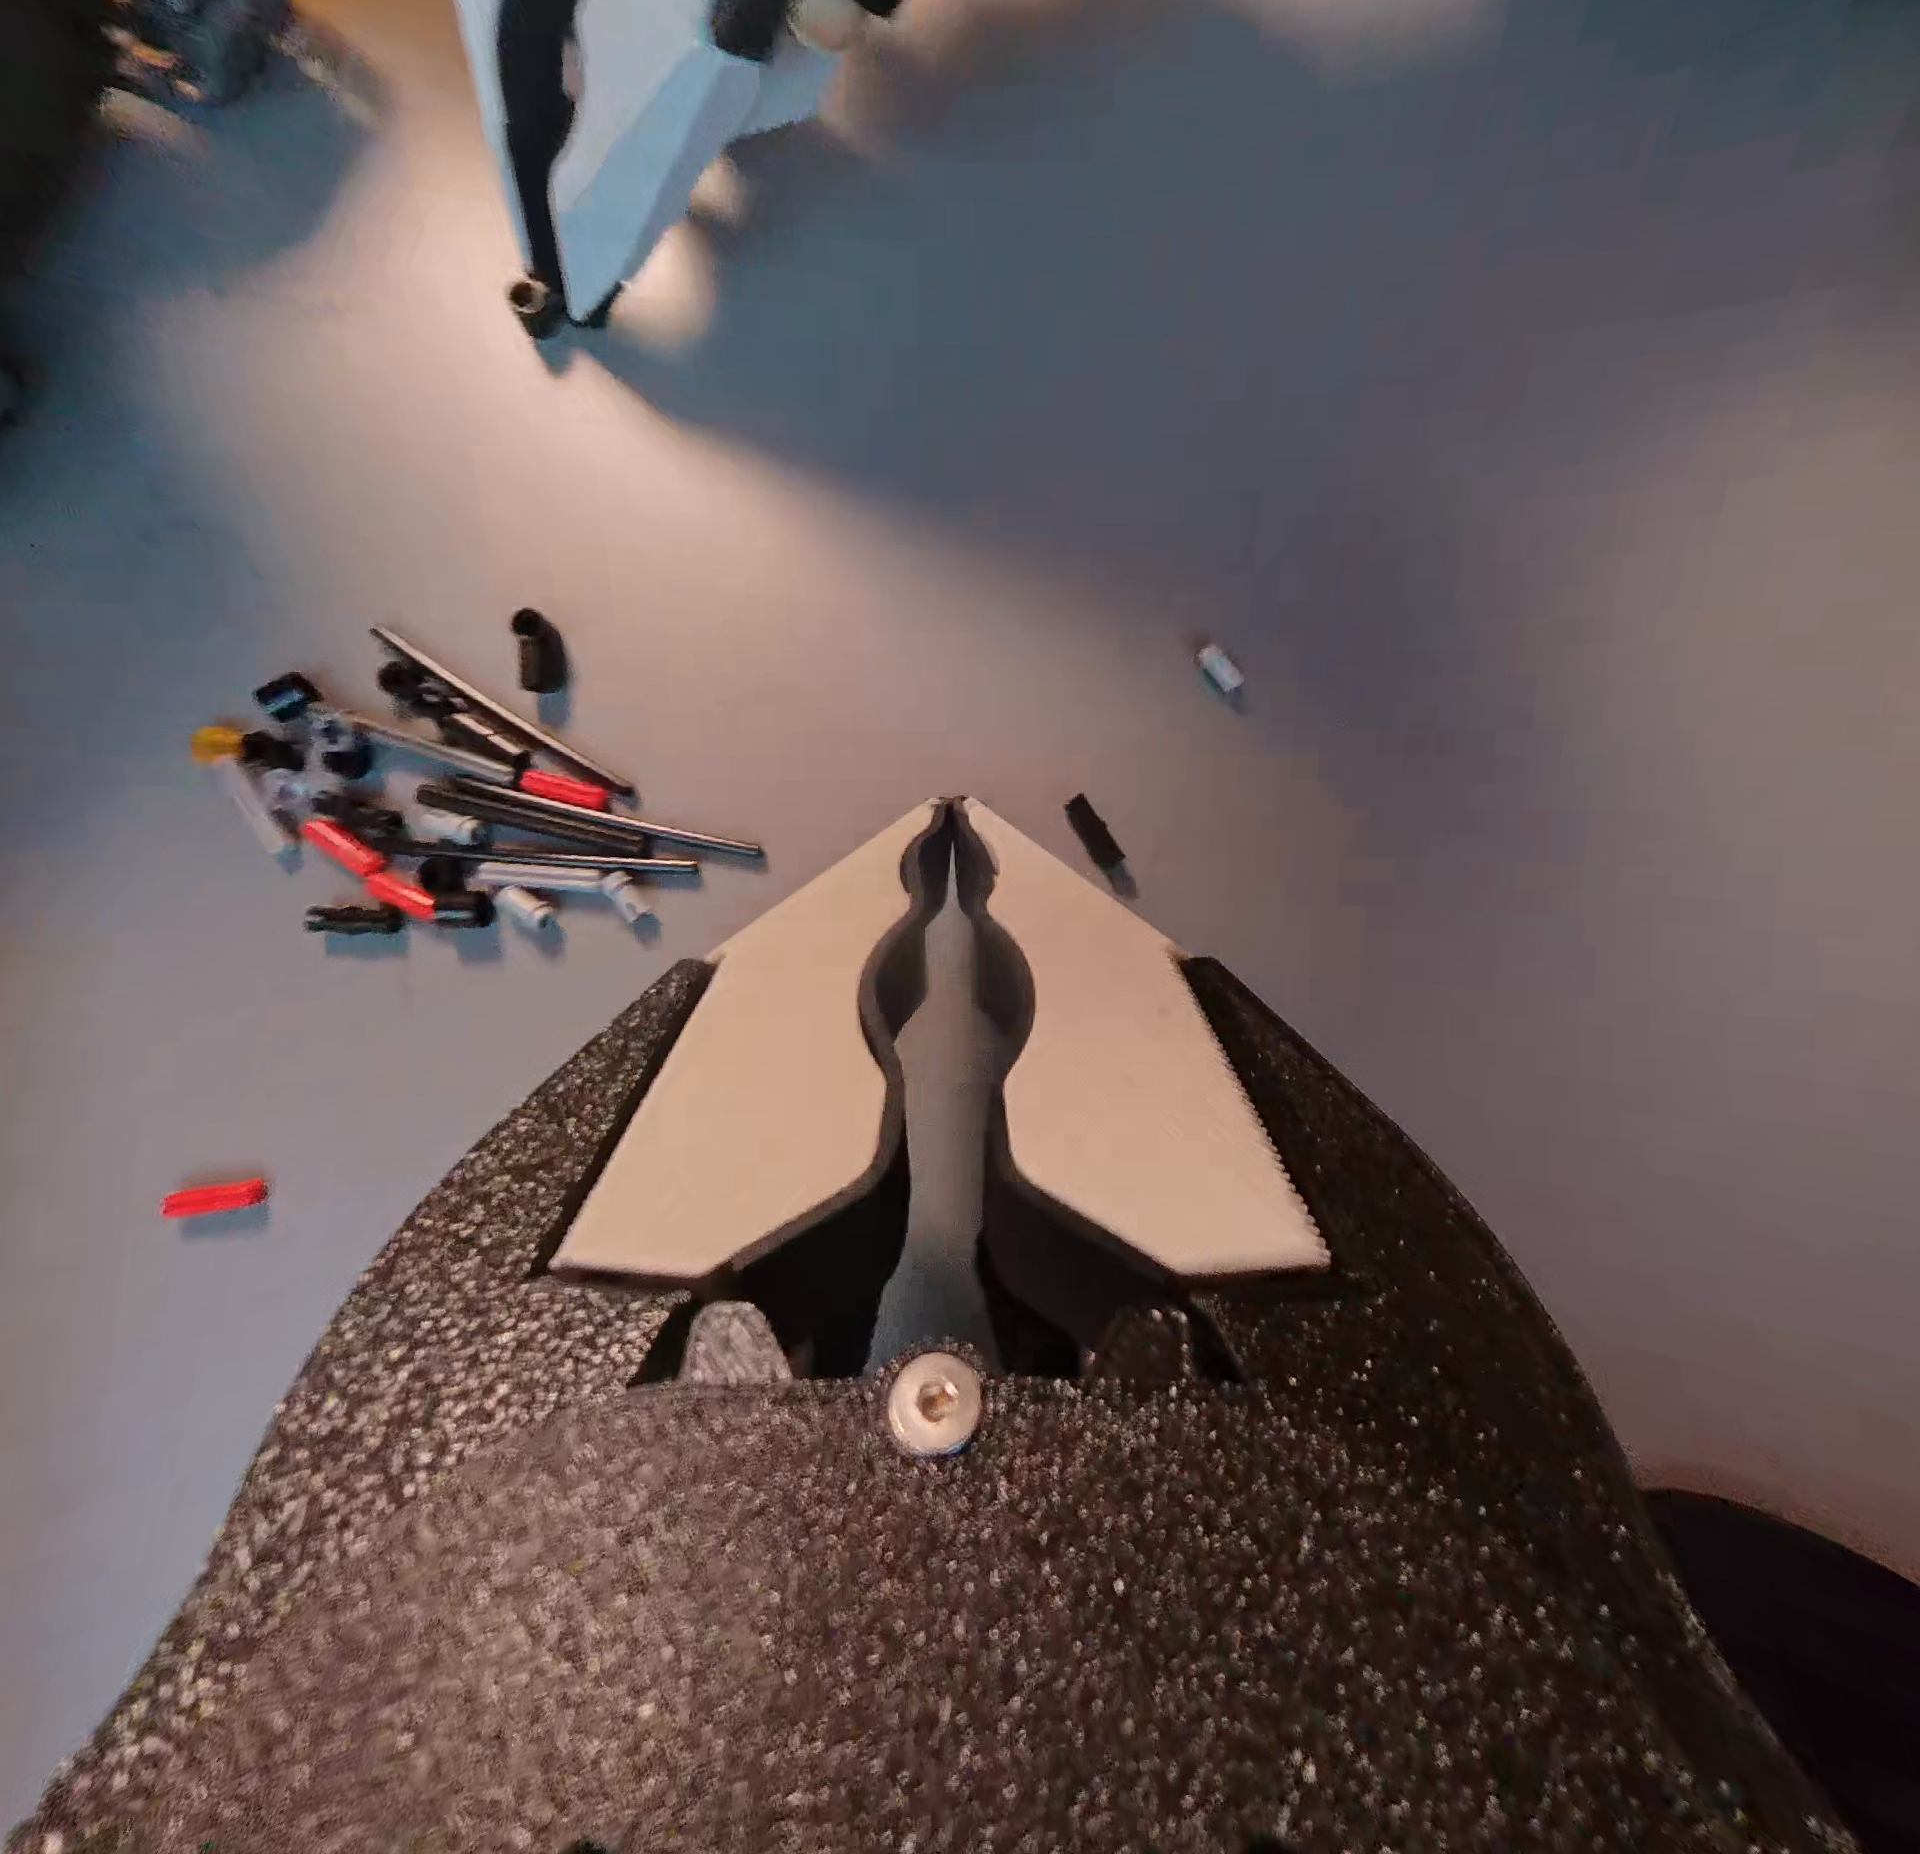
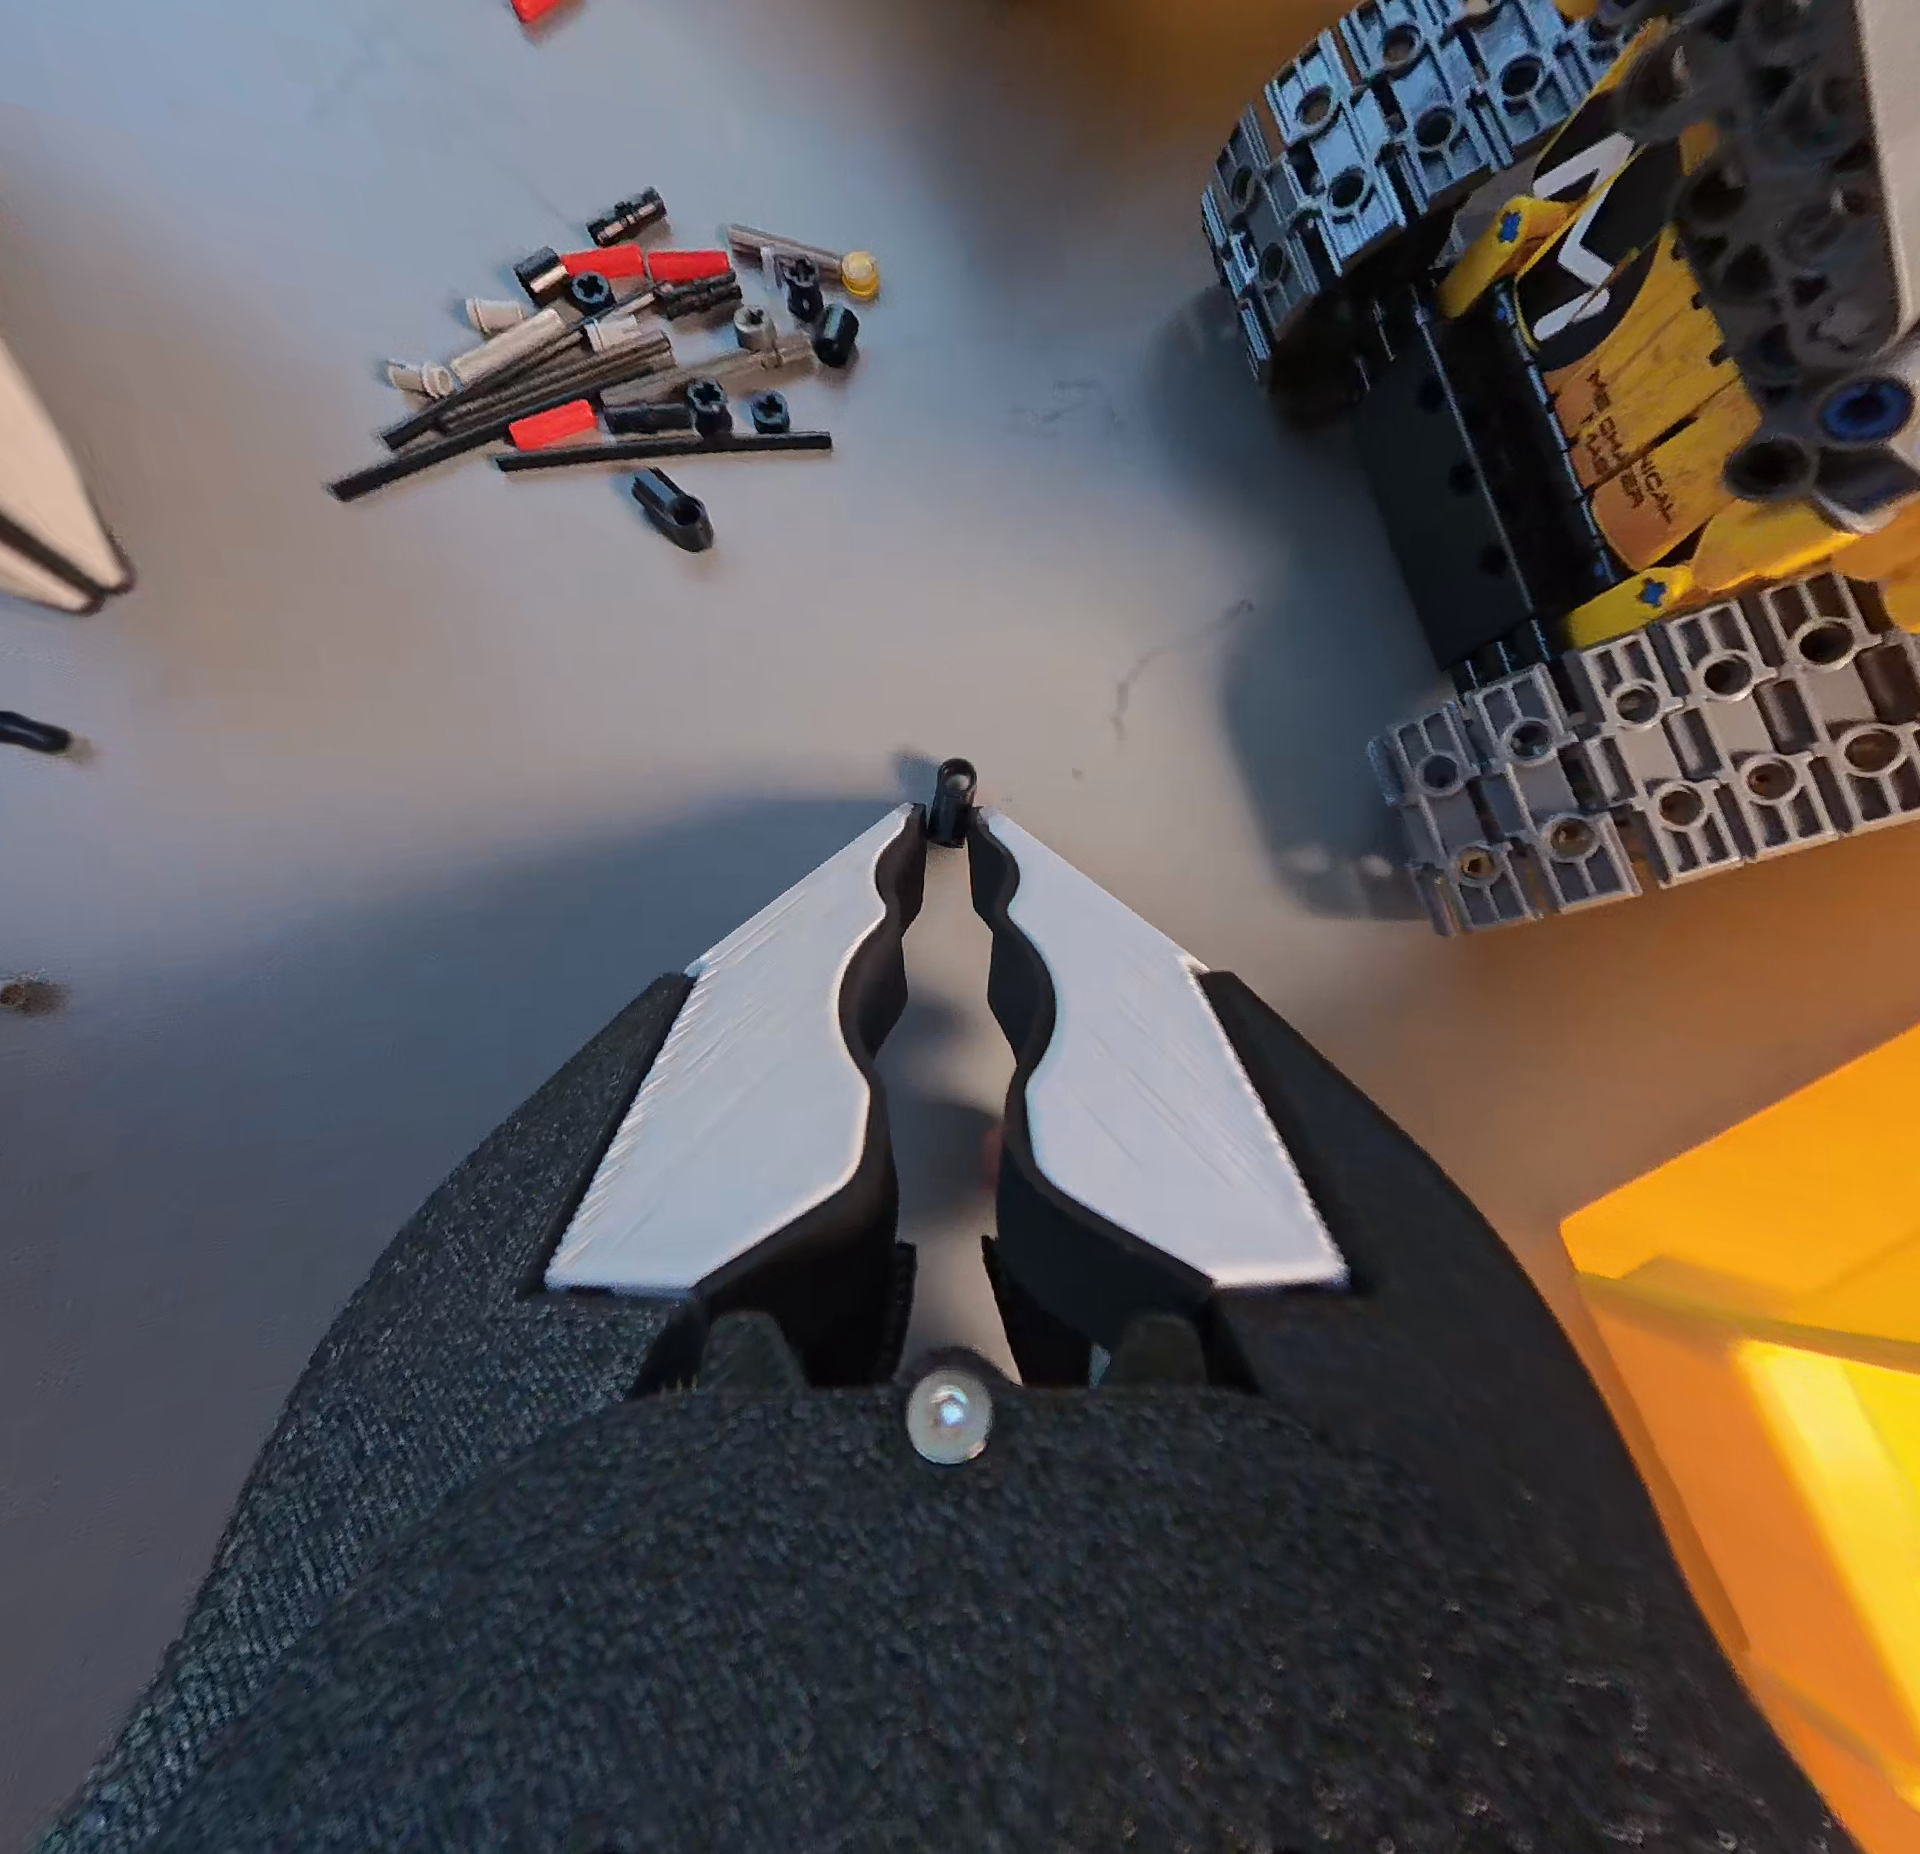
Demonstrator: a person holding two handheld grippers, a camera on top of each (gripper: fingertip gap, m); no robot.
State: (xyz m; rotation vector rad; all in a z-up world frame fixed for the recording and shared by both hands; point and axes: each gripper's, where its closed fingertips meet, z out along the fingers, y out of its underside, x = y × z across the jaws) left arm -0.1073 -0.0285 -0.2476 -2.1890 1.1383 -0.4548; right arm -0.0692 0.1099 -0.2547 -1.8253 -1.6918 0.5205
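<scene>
Right gripper (image 2: 948, 817) is pinching a small black connector (image 2: 952, 798) at its tips, just above the table (image 2: 935, 578). It's looking light, rigid, slick; grip is sitting on its lower end. Left gripper (image 1: 954, 802) is sitting closed, empty, beside a black pin (image 1: 1093, 830). Farther off: parts pile (image 2: 623, 350), tracked model (image 2: 1621, 433).

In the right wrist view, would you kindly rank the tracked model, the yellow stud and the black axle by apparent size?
1. tracked model
2. black axle
3. yellow stud
</scene>
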